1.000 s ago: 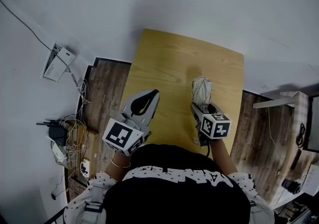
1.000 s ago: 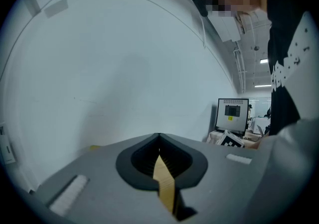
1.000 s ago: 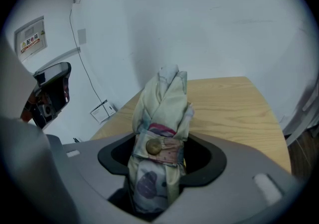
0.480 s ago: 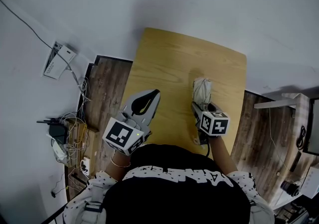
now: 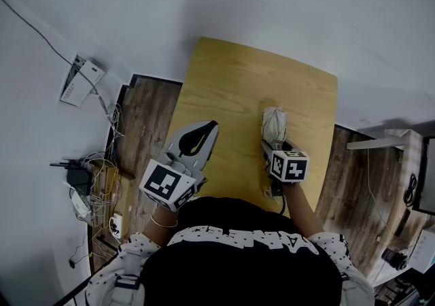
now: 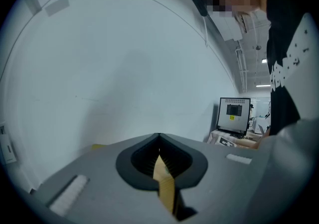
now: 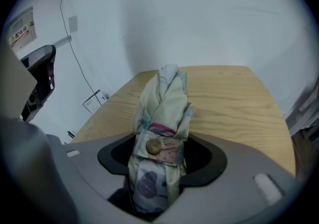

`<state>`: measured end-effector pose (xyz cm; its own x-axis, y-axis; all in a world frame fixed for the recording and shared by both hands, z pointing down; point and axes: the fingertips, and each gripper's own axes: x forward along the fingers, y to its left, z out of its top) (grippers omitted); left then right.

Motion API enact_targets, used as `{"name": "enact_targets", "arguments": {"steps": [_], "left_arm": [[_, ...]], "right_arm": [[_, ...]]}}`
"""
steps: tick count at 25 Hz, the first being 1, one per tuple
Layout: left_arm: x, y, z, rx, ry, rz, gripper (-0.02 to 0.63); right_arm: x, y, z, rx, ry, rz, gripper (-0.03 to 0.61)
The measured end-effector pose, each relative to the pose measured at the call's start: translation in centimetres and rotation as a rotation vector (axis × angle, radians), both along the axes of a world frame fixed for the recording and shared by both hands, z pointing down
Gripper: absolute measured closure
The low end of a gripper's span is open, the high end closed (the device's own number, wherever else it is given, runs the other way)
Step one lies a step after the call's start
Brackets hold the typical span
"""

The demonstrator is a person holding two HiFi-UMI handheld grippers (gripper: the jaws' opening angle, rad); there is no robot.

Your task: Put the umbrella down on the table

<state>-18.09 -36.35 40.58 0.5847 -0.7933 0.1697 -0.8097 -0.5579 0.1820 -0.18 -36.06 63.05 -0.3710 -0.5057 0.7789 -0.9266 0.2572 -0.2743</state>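
Note:
A folded cream umbrella (image 5: 274, 123) with a pink strap and a round button sticks out of my right gripper (image 5: 274, 147), which is shut on it. It points away from me above the wooden table (image 5: 231, 80), over its right half. In the right gripper view the umbrella (image 7: 162, 113) stands between the jaws of the right gripper (image 7: 160, 156), with the table (image 7: 239, 98) behind it. My left gripper (image 5: 209, 128) hovers over the table's near left edge. It is shut with nothing in it, and the left gripper (image 6: 158, 138) faces the white wall.
A white box (image 5: 78, 83) with cables hangs on the wall at left. Below it, a tangle of cables and devices (image 5: 88, 185) lies on the floor. White furniture (image 5: 387, 138) stands right of the table. A monitor (image 6: 234, 114) shows in the left gripper view.
My right gripper has drifted slightly, still holding the umbrella. The left gripper has barely moved.

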Motion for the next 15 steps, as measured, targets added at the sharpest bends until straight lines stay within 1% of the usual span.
{"name": "enact_targets", "arguments": {"steps": [3,8,15], "left_arm": [[-0.1,0.0,0.0,0.019,0.003,0.005,0.629],[-0.1,0.0,-0.1,0.019,0.006,0.007,0.629],[-0.1,0.4,0.0,0.023,-0.001,0.007,0.629]], "right_arm": [[0.0,0.0,0.4,-0.014,0.006,0.005,0.304],[0.3,0.2,1.3,-0.052,0.021,0.024,0.304],[0.4,0.2,1.7,-0.063,0.028,0.029,0.301]]}}
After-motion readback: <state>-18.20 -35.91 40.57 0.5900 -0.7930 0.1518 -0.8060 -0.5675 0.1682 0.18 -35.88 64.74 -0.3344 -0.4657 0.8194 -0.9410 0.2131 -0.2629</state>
